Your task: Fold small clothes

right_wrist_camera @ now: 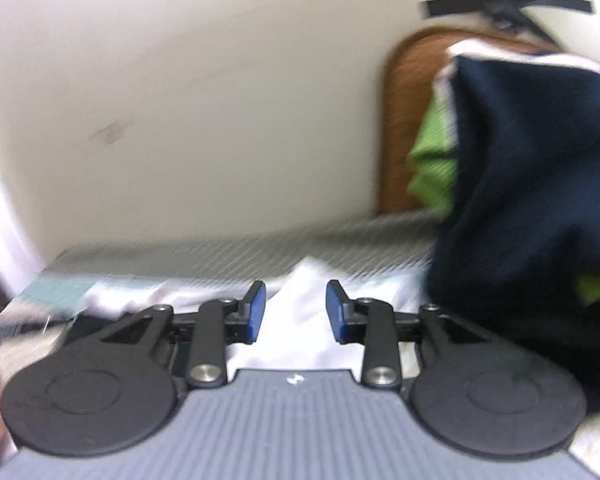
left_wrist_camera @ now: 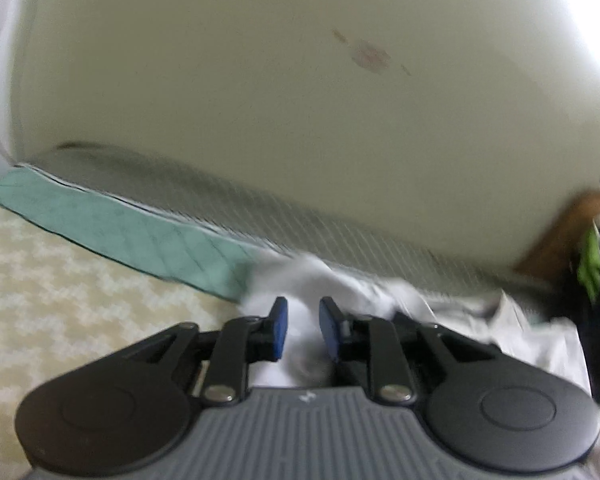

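1. Left gripper (left_wrist_camera: pixel 303 322): its blue pads (left_wrist_camera: pixel 279 326) stand a narrow gap apart; white cloth (left_wrist_camera: pixel 300 280) lies in that gap and beyond the tips; blur hides whether the pads press on it, so I cannot tell.
2. Right gripper (right_wrist_camera: pixel 296 310): jaws spread, with a clear gap; white garment (right_wrist_camera: pixel 300 320) bunched between them, touching neither pad.
3. The white cloth lies crumpled on a bed, beside a teal quilted sheet (left_wrist_camera: pixel 140 224) and a grey ribbed mattress edge (left_wrist_camera: pixel 220 200).
4. At the right, a dark navy garment (right_wrist_camera: pixel 532 200) and a green one (right_wrist_camera: pixel 436 160) are heaped against a wooden headboard (right_wrist_camera: pixel 404 120); a cream wall (right_wrist_camera: pixel 220 100) stands behind.
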### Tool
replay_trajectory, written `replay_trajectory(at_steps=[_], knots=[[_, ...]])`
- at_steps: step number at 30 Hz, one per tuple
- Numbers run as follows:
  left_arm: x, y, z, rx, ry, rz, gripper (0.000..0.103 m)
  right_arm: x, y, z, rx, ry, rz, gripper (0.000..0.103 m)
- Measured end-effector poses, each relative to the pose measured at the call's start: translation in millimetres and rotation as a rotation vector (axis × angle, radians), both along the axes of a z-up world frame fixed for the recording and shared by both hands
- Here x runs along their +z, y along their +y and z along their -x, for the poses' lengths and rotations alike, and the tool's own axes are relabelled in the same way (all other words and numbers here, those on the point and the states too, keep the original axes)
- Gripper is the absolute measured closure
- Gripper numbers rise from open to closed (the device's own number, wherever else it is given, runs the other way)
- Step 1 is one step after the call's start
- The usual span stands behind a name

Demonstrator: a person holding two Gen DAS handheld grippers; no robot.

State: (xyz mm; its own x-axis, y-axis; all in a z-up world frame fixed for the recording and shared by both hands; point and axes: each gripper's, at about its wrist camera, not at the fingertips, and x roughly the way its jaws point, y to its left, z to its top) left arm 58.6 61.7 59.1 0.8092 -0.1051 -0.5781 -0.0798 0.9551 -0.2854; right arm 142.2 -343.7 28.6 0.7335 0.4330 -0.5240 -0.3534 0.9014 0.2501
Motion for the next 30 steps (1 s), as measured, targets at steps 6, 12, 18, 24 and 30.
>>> replay_trajectory(at_steps=[6,12,18,24,30], knots=[[-7.4,39.3,-14.2,0.108,0.063,0.06,0.06,-15.0,53.3,16.8,0.152,0.082,-0.09,0.066],[-13.6,29.2,-18.1,0.061,0.101,0.04,0.055,-21.4,120.2,3.7,0.263,0.182,-0.135,0.069],[-36.1,25.7,-34.1,0.013,0.182,0.035,0.088,-38.2,185.7,15.0,0.419,0.23,-0.016,0.07],[-43.5,30.9,-36.9,0.015,0.201,0.053,0.1,-21.8,162.7,16.9,0.368,0.213,-0.093,0.068],[-42.1,29.5,-33.3,0.022,0.207,0.015,0.099,-6.0,76.7,53.3,0.204,0.148,-0.12,0.067]])
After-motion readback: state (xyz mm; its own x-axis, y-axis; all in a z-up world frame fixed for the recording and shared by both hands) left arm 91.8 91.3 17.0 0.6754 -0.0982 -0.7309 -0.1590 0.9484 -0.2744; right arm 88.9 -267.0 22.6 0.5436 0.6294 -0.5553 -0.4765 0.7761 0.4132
